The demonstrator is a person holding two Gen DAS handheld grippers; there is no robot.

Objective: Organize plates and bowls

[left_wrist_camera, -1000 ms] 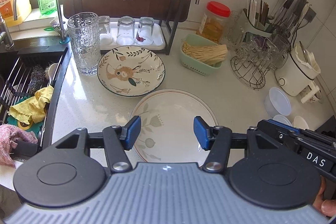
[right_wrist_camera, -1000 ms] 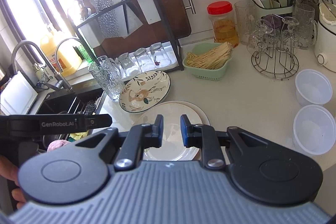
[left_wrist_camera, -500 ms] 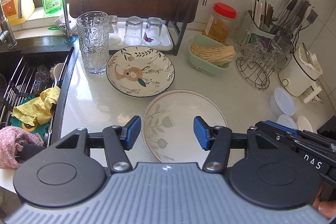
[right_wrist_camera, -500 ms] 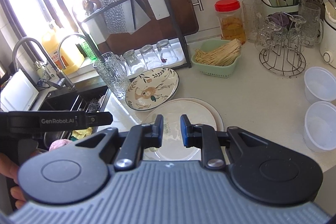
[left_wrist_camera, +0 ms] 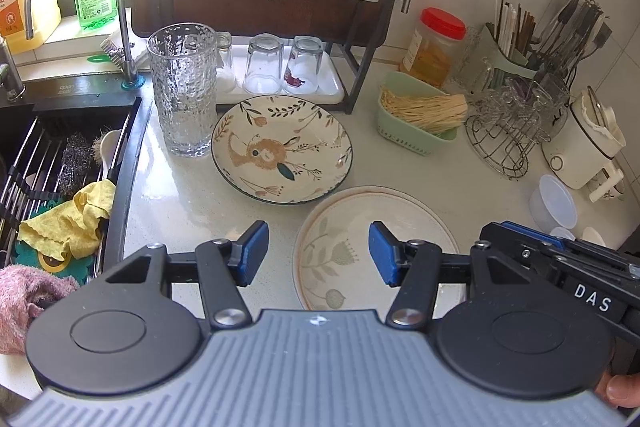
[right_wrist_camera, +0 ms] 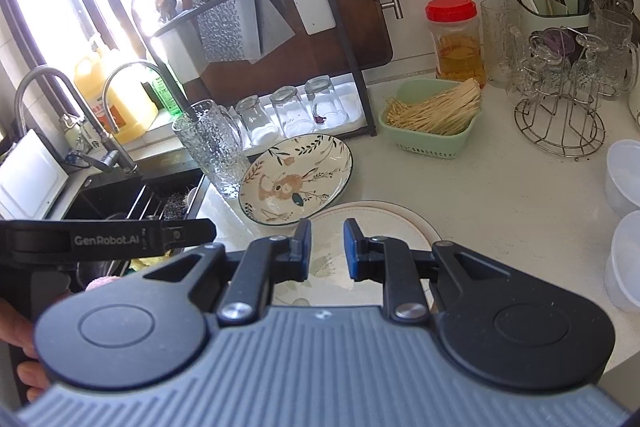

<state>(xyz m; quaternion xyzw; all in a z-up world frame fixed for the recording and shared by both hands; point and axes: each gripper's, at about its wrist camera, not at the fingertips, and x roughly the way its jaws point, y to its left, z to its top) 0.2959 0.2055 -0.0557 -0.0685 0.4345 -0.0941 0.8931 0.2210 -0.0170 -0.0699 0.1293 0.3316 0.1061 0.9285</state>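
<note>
Both views slid left since earlier; pale round floral plate lay directly ahead of the left hand-held gripper, spread wide, empty; right hand-held gripper narrowly parted, empty.

Glazed ware on a glossy desk

Plates glossy ceramic; tumbler dimpled glass; rack bare wire; desk polished, speckled stone.

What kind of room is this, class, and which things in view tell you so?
Most likely a home kitchen counter: a sink with a tap, a drying rack above upturned glasses, and patterned plates on the worktop.
</note>
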